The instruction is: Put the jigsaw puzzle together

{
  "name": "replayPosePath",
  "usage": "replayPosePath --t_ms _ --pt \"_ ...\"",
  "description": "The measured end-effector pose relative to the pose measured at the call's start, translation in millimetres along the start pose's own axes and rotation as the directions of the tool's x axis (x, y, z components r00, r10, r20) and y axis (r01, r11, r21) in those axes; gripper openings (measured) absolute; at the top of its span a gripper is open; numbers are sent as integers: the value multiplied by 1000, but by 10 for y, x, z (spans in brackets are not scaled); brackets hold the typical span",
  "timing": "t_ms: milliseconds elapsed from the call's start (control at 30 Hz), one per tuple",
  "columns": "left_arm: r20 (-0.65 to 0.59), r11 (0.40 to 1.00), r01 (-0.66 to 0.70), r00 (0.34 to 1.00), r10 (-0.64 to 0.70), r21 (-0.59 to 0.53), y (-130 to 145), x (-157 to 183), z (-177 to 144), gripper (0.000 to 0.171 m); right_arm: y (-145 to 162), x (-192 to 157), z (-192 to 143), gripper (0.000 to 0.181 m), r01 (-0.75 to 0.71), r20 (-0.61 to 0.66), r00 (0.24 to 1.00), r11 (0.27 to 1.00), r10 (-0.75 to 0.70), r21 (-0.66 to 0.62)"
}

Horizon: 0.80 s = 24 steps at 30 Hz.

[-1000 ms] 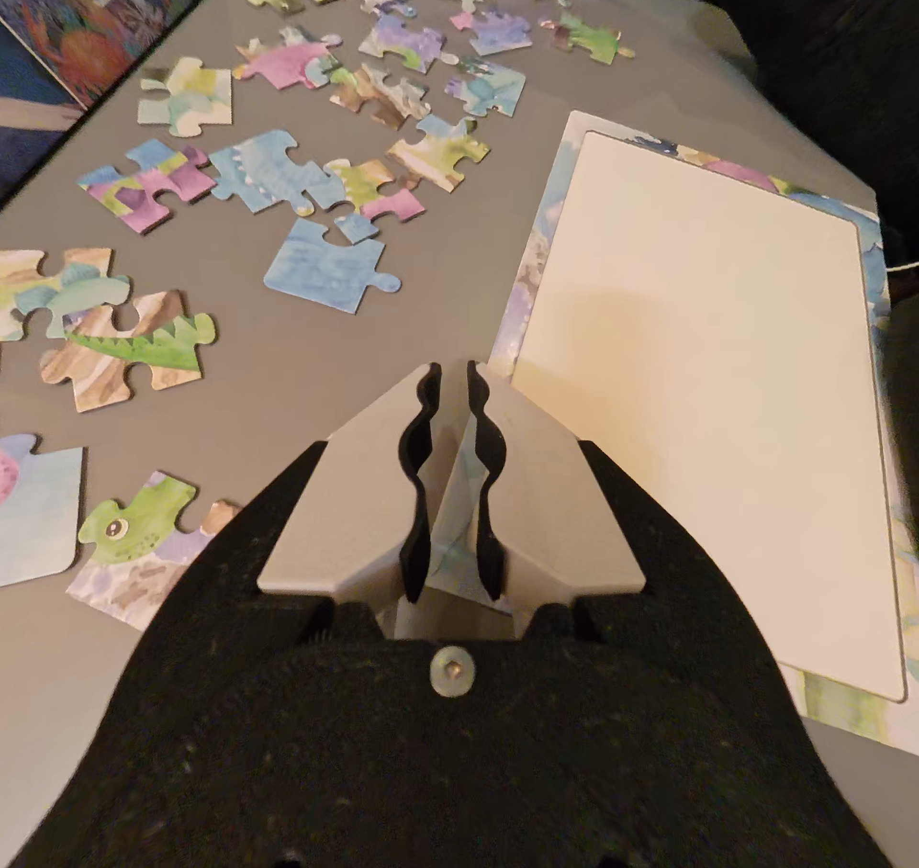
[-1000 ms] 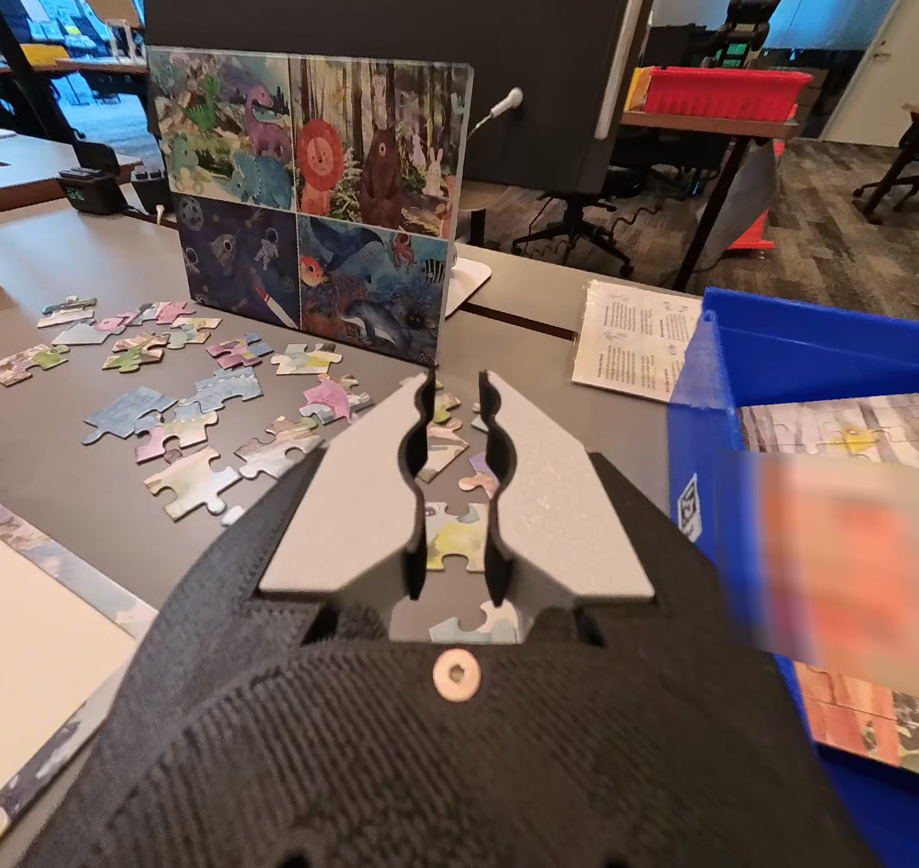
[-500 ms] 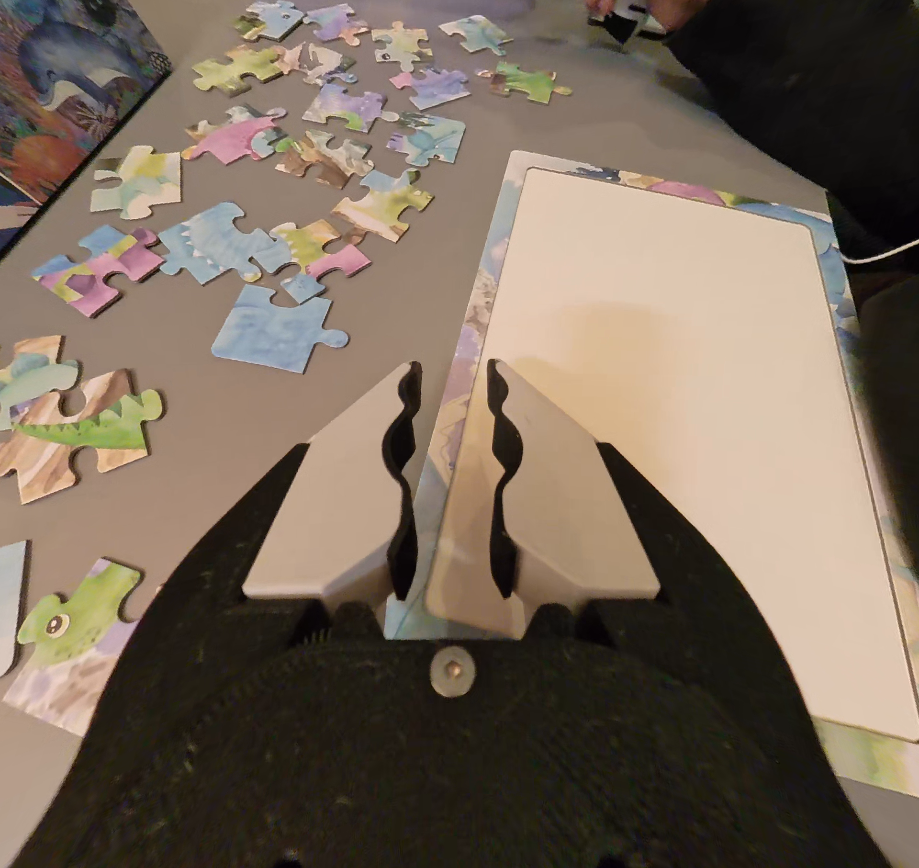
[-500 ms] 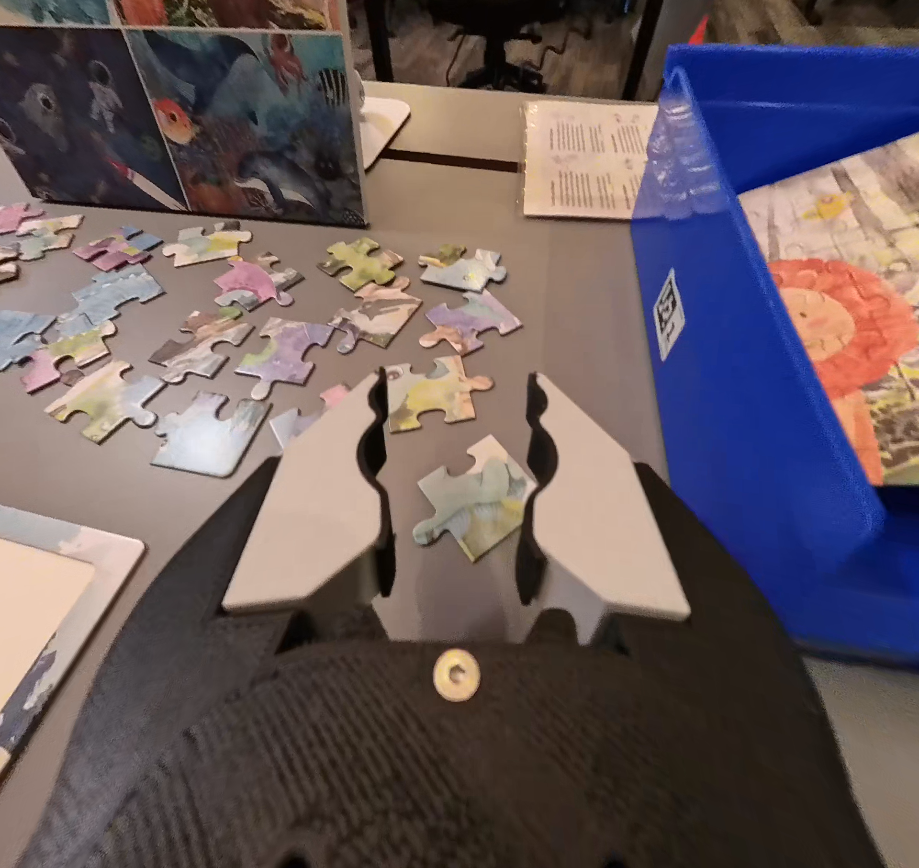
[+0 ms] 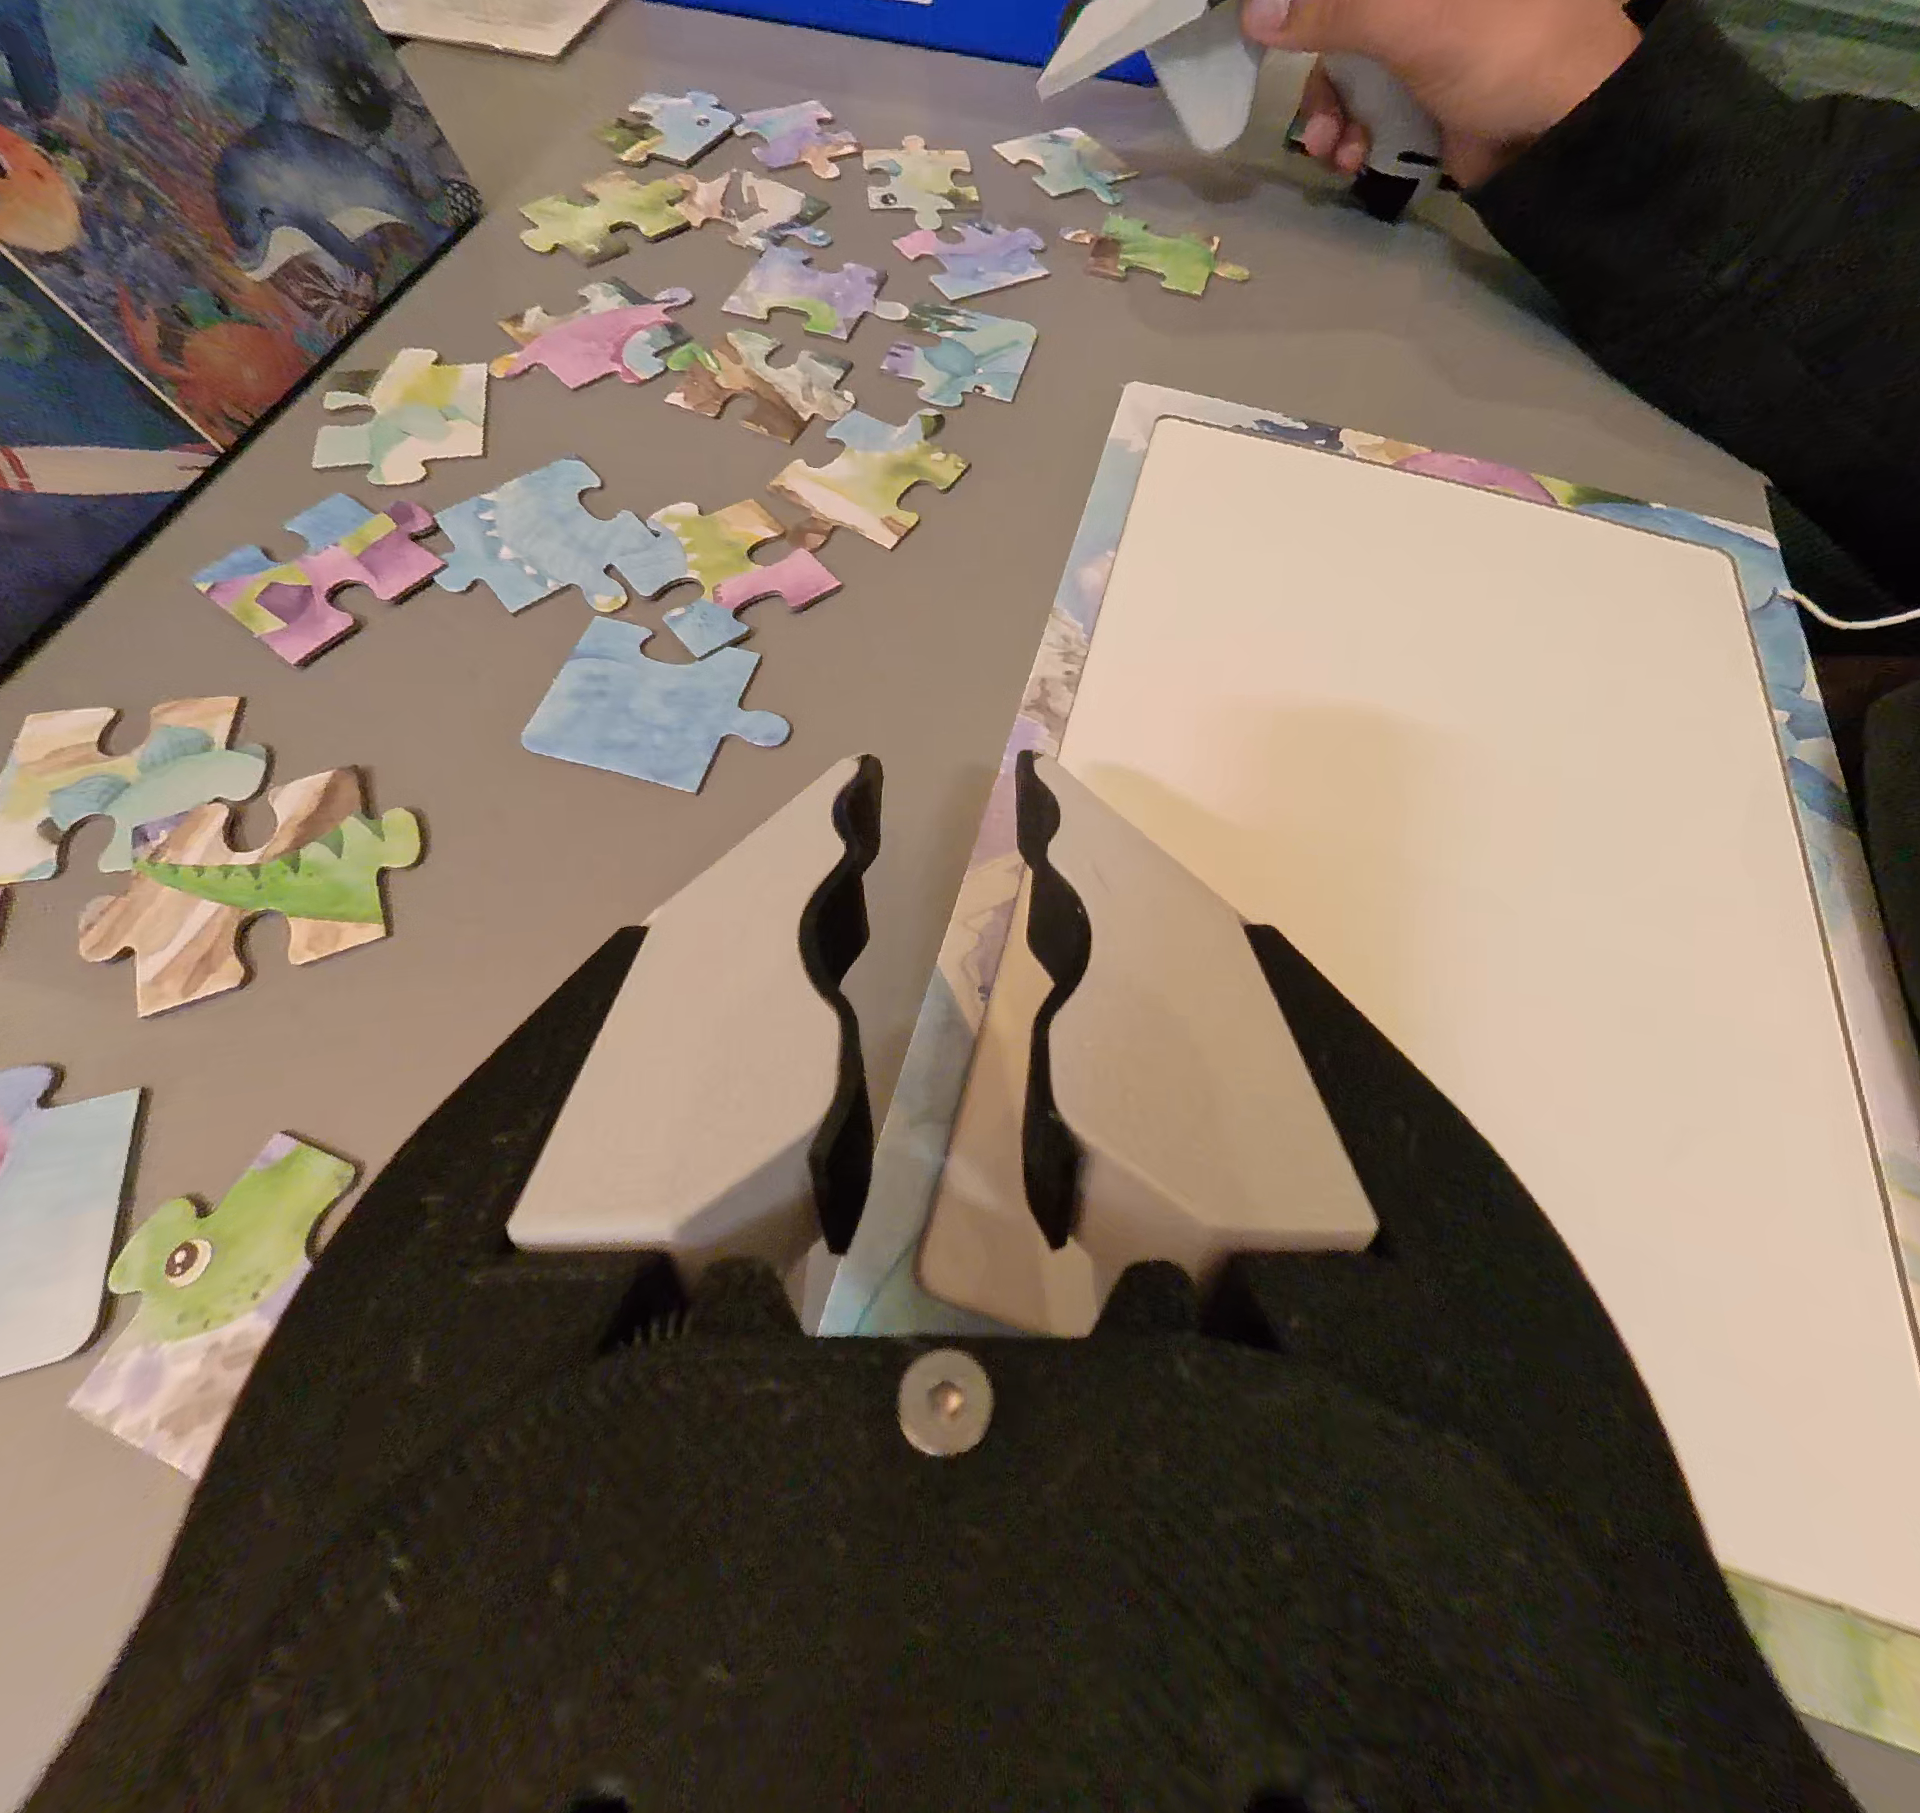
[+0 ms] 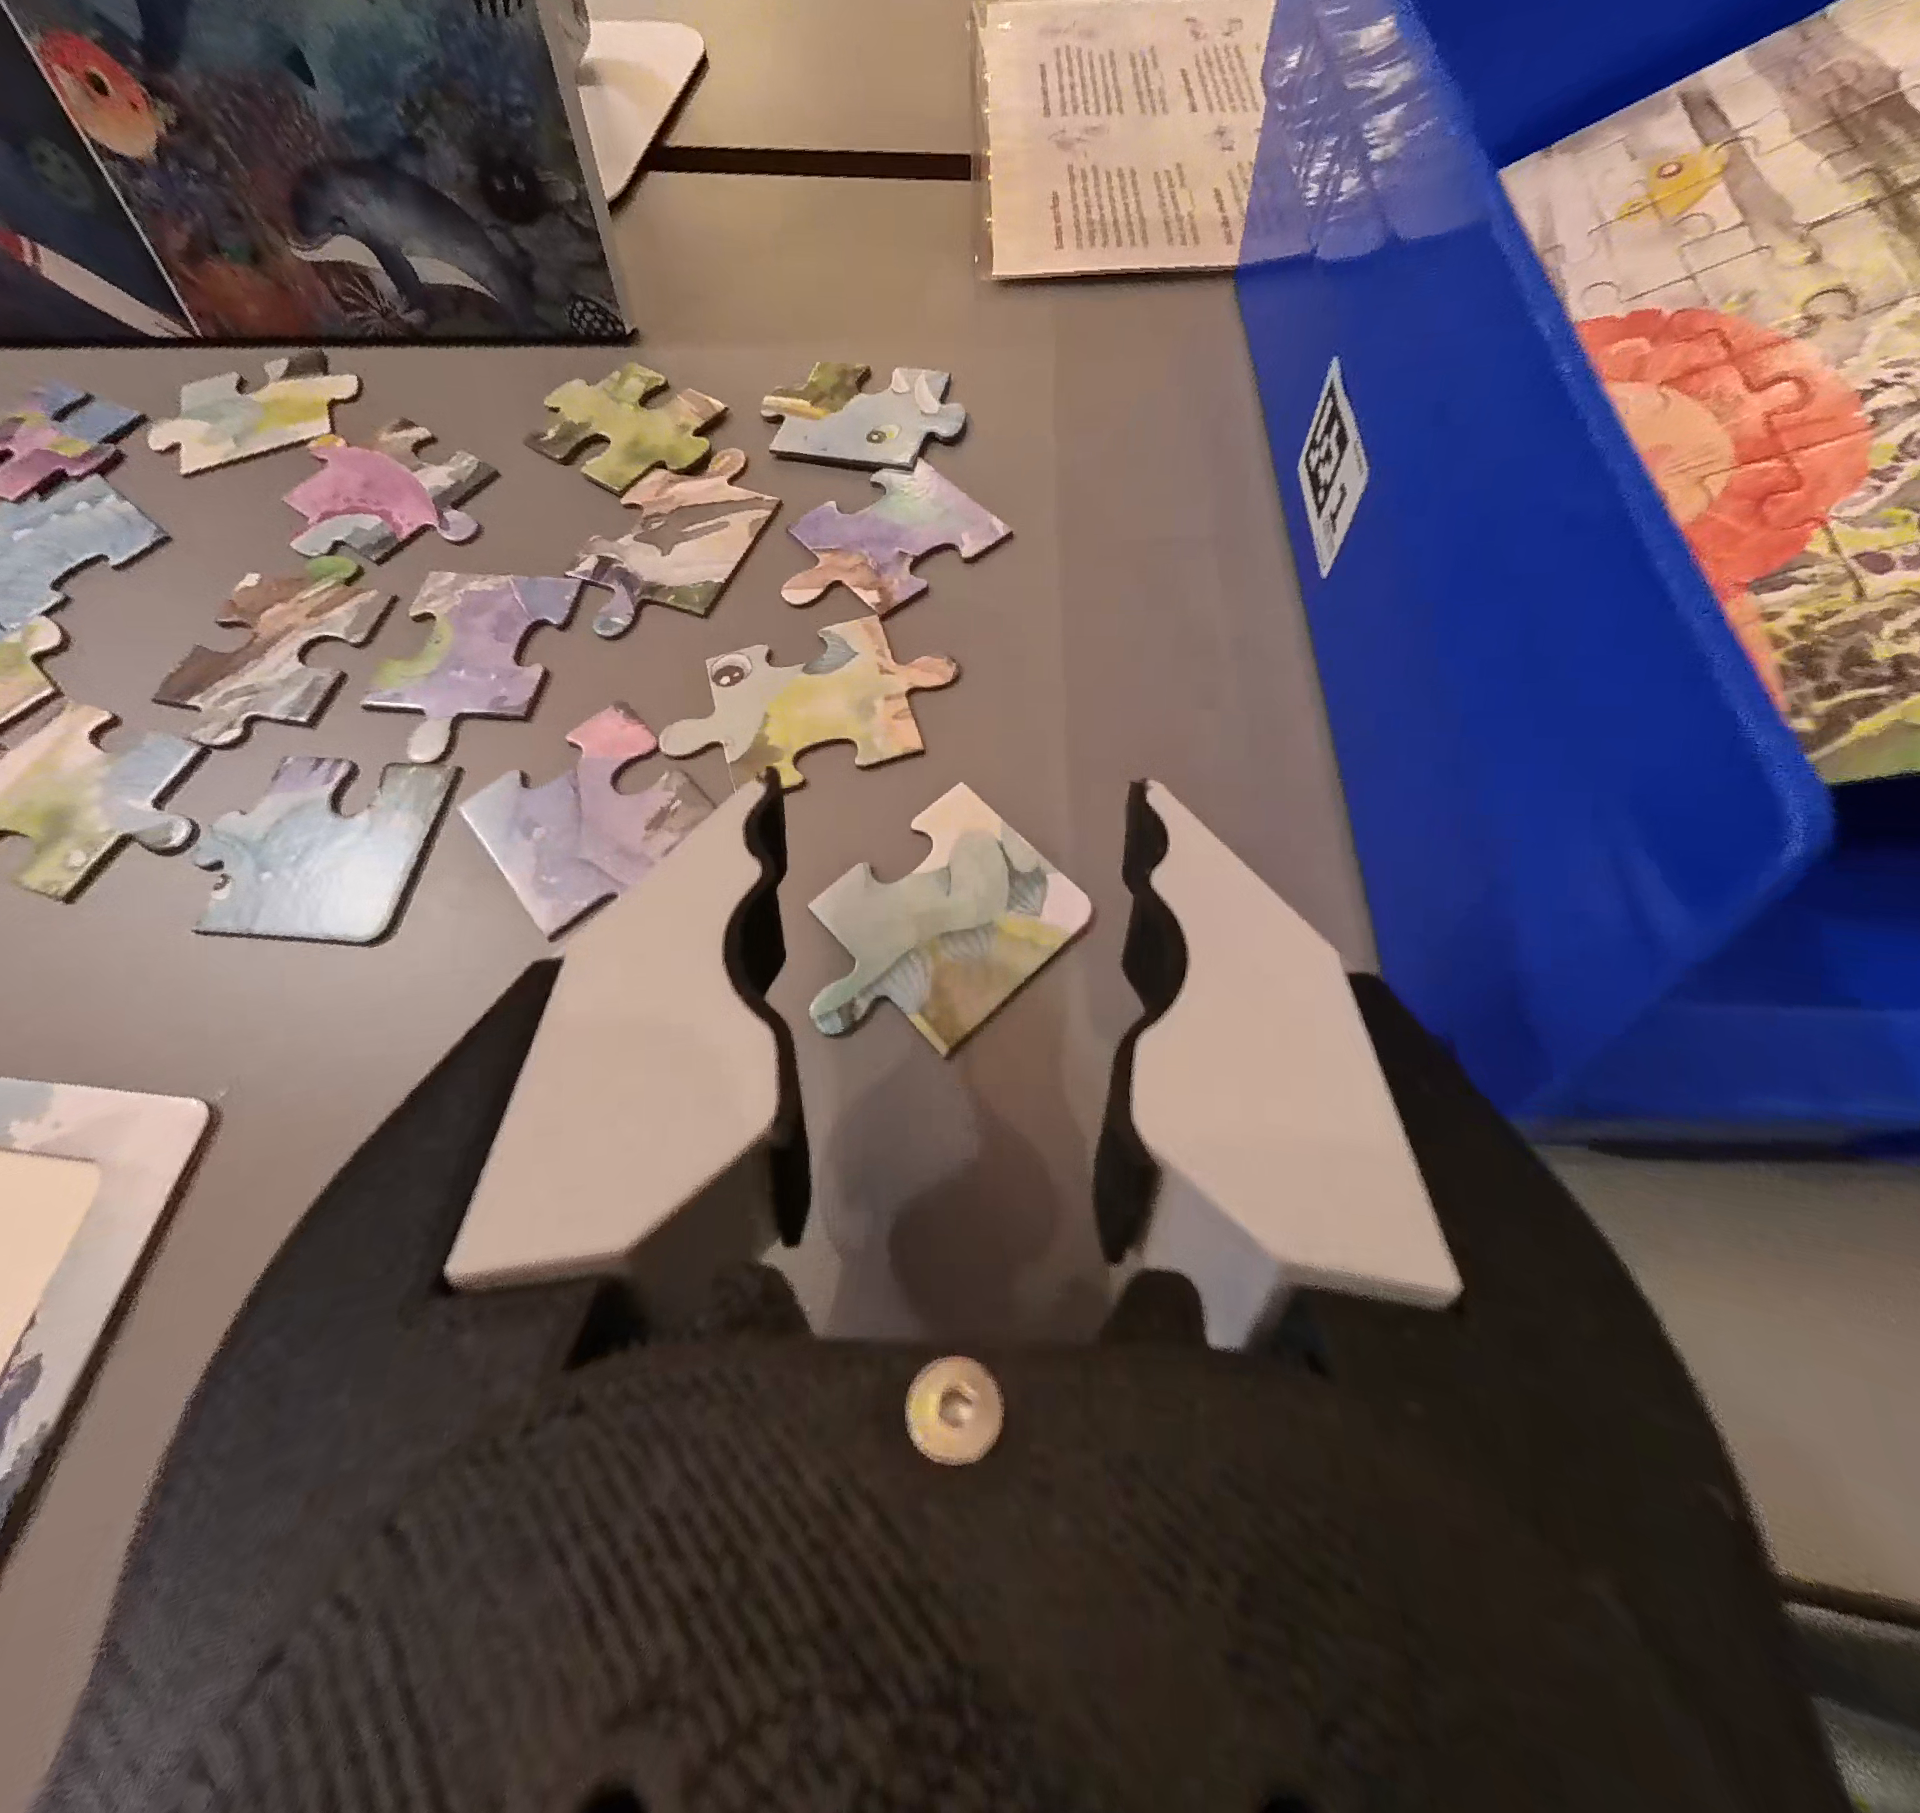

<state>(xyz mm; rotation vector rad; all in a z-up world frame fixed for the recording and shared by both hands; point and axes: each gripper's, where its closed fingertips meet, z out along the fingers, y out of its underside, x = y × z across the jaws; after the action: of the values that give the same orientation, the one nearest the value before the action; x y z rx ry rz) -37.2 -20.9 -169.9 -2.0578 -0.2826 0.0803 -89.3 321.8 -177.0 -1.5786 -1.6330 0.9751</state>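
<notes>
Right wrist view: right gripper (image 6: 951,797) spread wide around a corner piece (image 6: 951,916) on the table (image 6: 1143,620), bin (image 6: 1507,724) at three o'clock. Left gripper (image 5: 945,776) slightly parted over the puzzle tray (image 5: 1455,880) edge, loose pieces (image 5: 727,361) at eleven.

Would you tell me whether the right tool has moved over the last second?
Yes: the right tool has dipped toward the table, opening over a corner puzzle piece beside the blue bin.

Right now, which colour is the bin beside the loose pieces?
Blue; the bin shows best in the right wrist view.
</notes>
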Motion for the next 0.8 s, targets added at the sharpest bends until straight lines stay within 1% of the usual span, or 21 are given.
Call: replayPosePath --t_ms 100,300,400,567,800 --pt "0 1000 6 1000 -6 -1 2 -4 2 25 39 42 -4 66 -16 -20 1000 1000 15 -18" --pt "0 1000 6 1000 -6 -9 8 8 16 25 95 40 17 64 24 -56 998 998 -27 -54" --pt "1 1000 6 1000 -6 -11 9 7 17 25 122 25 24 61 4 -42 999 998 -7 -69" --pt "1 1000 10 1000 -10 -15 14 2 22 25 110 40 4 60 -39 -24 999 998 38 -56" --pt "3 1000 5 1000 -5 -20 20 6 27 25 113 30 9 61 -25 -28 999 998 23 -58"
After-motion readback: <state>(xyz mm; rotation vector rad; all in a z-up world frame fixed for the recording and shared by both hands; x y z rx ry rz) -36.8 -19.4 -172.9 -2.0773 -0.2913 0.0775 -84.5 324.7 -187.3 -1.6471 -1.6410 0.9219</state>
